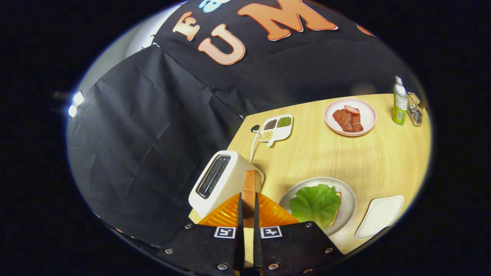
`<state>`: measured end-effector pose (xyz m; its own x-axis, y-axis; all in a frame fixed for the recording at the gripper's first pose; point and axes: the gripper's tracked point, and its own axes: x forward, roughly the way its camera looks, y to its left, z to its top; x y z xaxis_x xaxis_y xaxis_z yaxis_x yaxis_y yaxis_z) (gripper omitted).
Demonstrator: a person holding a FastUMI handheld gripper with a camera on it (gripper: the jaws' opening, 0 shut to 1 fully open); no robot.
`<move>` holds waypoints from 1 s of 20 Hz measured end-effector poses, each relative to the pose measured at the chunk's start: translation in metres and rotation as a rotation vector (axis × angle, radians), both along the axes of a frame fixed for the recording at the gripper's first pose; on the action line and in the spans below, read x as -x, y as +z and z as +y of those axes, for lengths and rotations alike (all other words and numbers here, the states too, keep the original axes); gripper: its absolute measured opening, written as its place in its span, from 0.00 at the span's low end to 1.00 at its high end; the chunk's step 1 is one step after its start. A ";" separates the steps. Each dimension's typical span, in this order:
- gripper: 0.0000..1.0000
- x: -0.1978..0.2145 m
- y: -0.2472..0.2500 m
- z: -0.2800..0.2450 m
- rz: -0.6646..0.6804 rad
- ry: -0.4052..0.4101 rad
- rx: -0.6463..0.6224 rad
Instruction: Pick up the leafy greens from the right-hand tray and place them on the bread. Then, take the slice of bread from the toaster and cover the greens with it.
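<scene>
While the gripper [248, 205] is clamping the upright tan bread slice [251, 188], the round grey plate [347, 195] of ruffled green lettuce [315, 203] is lying rightward — just beside the fingers.

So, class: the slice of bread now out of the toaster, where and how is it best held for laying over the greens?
By its two broad faces near one edge, as the gripper does now, shut on the bread slice held upright on edge. It is thin and flat, so pinching across the thickness leaves its far end free to tip down onto the lettuce on the plate.
</scene>
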<state>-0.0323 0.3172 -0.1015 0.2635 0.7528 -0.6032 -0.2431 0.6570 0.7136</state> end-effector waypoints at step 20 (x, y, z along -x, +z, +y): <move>0.09 0.018 -0.105 -0.054 0.127 -0.070 -0.040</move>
<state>-0.0506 0.2629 -0.2060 0.2396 0.7592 -0.6052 -0.1038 0.6398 0.7615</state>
